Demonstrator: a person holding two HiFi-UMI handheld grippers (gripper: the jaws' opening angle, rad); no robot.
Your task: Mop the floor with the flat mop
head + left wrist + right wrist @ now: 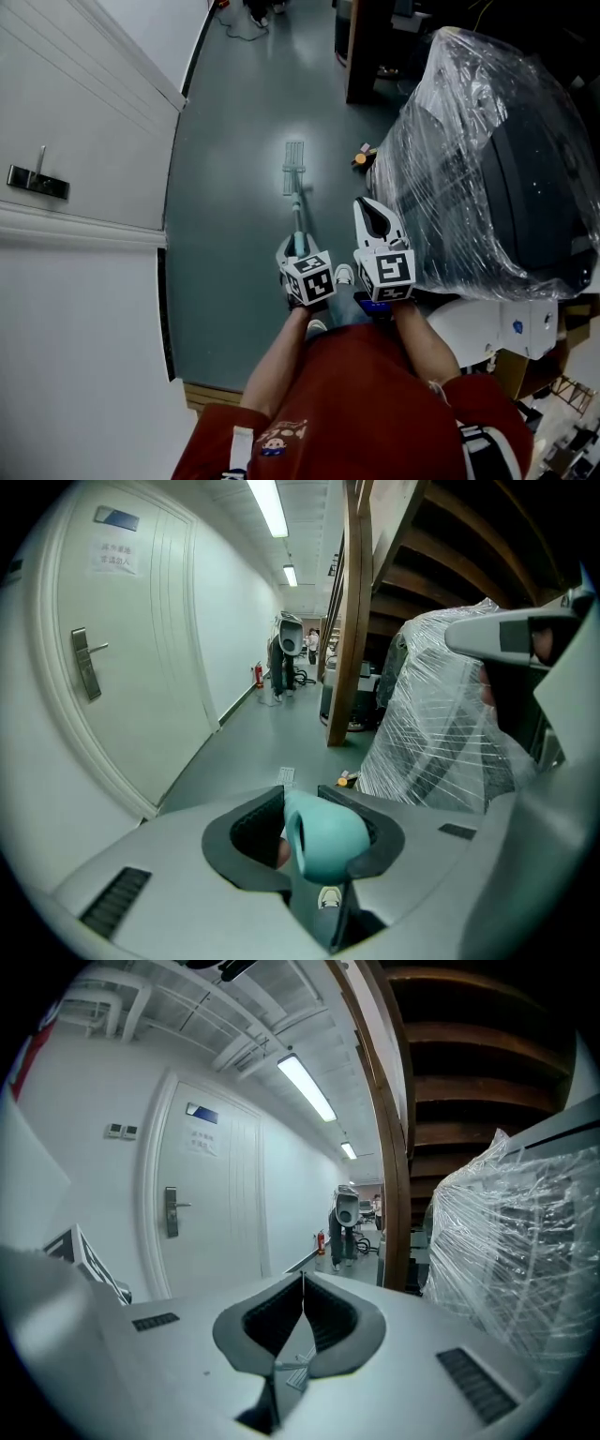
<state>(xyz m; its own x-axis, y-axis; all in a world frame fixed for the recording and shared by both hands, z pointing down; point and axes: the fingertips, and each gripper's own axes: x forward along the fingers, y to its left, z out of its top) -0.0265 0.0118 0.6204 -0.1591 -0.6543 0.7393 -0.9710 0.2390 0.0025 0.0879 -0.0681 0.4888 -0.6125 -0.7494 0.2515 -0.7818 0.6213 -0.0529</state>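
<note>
Left hand-held gripper pinching flat mop handle.
Right hand-held gripper pressed together, empty; mop head flat on floor.

Long ceiling strip lights burn overhead, so the white door and walls come up bright. The head view is dimmer, with a pale sheen on the floor and glints on the plastic wrap. Under the timber beams it goes nearly black. Both gripper views bend hard at the edges into dark corners.
</note>
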